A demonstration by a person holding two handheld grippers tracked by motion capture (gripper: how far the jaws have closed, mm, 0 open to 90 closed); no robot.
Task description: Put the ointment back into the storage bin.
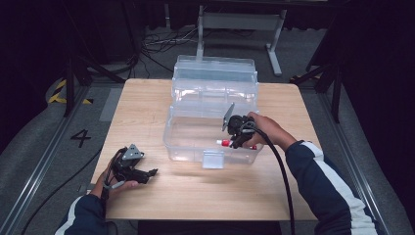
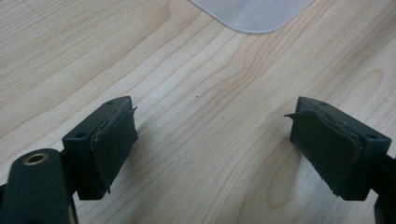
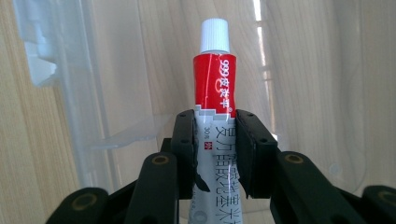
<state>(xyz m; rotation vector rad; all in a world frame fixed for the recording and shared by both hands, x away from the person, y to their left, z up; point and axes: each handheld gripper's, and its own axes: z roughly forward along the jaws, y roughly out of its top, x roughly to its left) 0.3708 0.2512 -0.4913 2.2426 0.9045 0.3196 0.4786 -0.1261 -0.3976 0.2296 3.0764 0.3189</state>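
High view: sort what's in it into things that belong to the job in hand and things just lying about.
In the job:
- tube, red and white, clamped in the right gripper
- clear plastic box, open, with the tube held over its lower tray

Lying about:
- left gripper, jaws open, over bare table
- cables on the floor behind

1. High view: wooden table (image 1: 147, 112) evenly lit from overhead; surroundings near black, overall slightly soft.
2. Clear plastic box (image 1: 214, 98): pale glare on its walls.
3. Left gripper view: bright, sharp wood grain, soft shadows under the jaws.
4. Right gripper view: ointment tube (image 3: 215, 93) sharp, background washed out.
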